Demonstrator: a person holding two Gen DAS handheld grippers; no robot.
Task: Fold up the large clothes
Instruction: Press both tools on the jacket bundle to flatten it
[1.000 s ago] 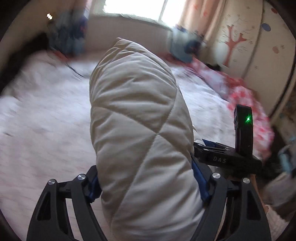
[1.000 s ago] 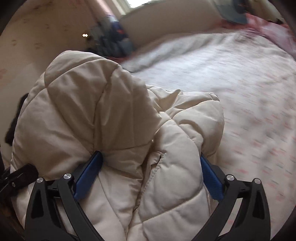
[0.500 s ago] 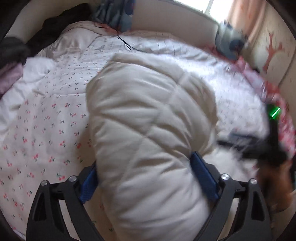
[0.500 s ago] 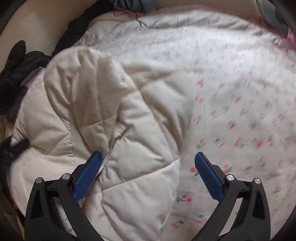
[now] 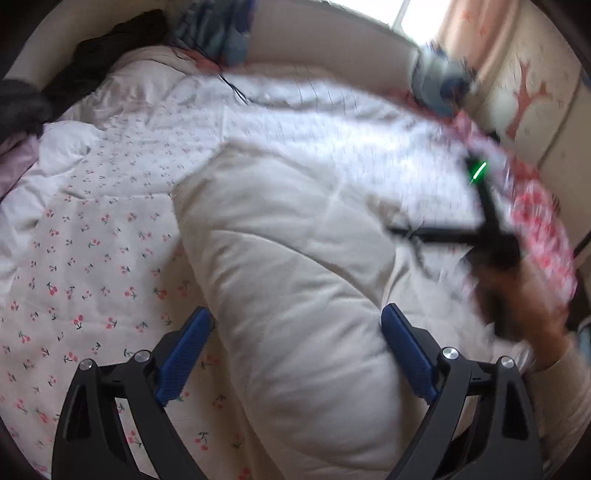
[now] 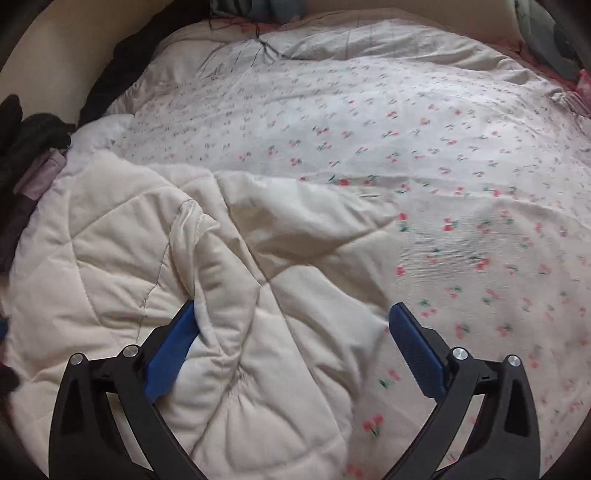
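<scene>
A cream quilted puffer coat [image 5: 295,280] lies folded on the cherry-print bedsheet [image 5: 92,258]. My left gripper [image 5: 295,347] is open, its blue pads [image 5: 184,343] apart on either side of the coat's bulk, with a gap on the left. In the right wrist view the coat [image 6: 166,277] lies at the left and centre. My right gripper [image 6: 291,339] is open, wide apart over the coat's edge; its left pad [image 6: 170,350] touches the fabric. The right gripper and the hand holding it show blurred in the left wrist view [image 5: 491,236].
Dark and purple clothes [image 6: 29,147] are piled at the bed's left edge. A blue garment [image 5: 221,29] hangs at the headboard. A red-patterned cloth [image 5: 535,229] lies along the right edge by the wall. Open sheet [image 6: 461,184] spreads to the right of the coat.
Both grippers lowered the coat from the air onto the bed. Both have opened and let go of it. The right gripper is pulling away to the right.
</scene>
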